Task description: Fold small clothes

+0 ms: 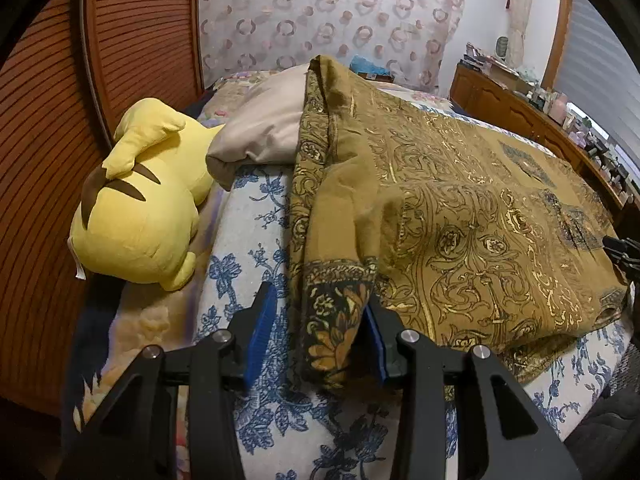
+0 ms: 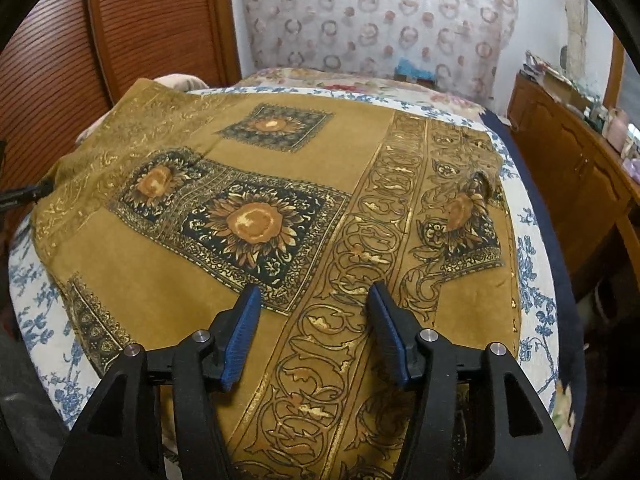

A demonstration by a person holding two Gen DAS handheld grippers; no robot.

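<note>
A mustard cloth (image 1: 460,220) printed with sunflower squares and gold scrollwork lies spread over the bed. Its near left corner, folded over with a dark sunflower border, hangs between the blue pads of my left gripper (image 1: 318,296). The corner rests against the right pad, while the left pad (image 1: 262,320) stands apart from it with quilt showing in the gap. In the right wrist view the cloth (image 2: 160,260) lies flat, and my right gripper (image 2: 315,288) hovers just over its scroll border, open, with nothing between the pads.
The bed has a white quilt with blue flowers (image 1: 248,240). A yellow plush toy (image 1: 136,208) and a beige pillow (image 1: 264,128) lie at the left by a ribbed wooden panel (image 1: 48,120). A cluttered wooden dresser (image 2: 580,168) runs along the right.
</note>
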